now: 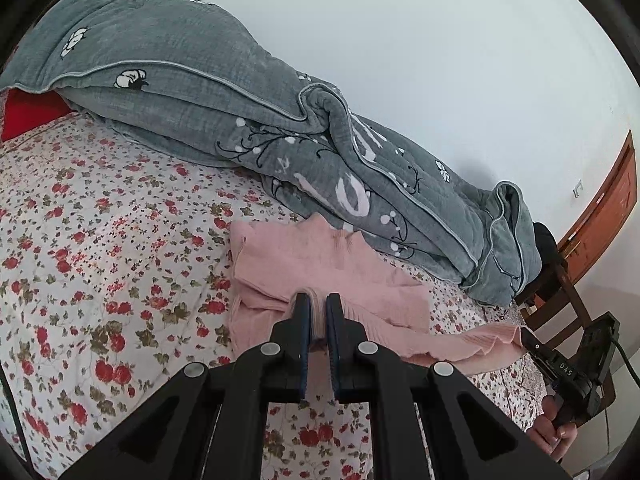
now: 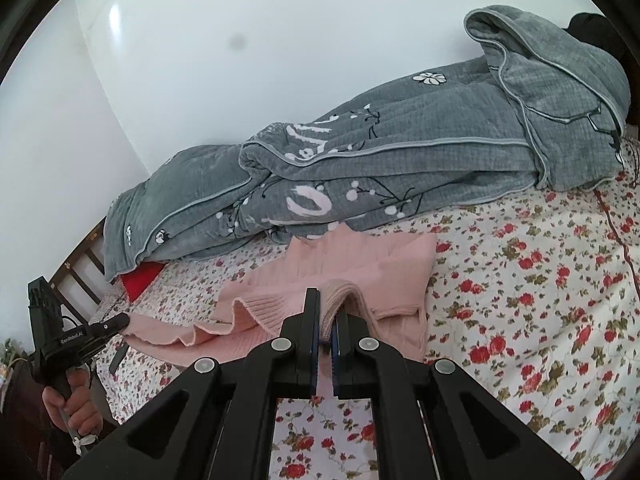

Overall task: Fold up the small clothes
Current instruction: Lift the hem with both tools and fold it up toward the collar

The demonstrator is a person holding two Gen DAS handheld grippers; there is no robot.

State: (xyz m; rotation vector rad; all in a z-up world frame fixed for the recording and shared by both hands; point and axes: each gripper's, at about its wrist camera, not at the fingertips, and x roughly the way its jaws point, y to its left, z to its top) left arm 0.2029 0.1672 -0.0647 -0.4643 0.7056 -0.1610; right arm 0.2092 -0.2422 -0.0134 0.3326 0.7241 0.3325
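Observation:
A pink ribbed knit garment [image 1: 336, 256] lies partly folded on the flowered bedsheet [image 1: 100, 280]. In the left wrist view my left gripper [image 1: 318, 306] is shut on a bunched fold of its near hem. My right gripper [image 1: 525, 337] shows at the far right, pinching the other end of that hem, which is lifted and stretched between the two. In the right wrist view the right gripper [image 2: 326, 306] is shut on a thick fold of the pink garment [image 2: 372, 268]. The left gripper [image 2: 125, 321] clamps the hem at the left, gripped by a hand [image 2: 72, 404].
A rolled grey quilt [image 1: 240, 112] with white flowers lies along the white wall just behind the garment. A red pillow [image 1: 32, 108] peeks from under its end. A dark wooden chair [image 1: 560, 300] and a brown door [image 1: 608, 216] stand beyond the bed's right edge.

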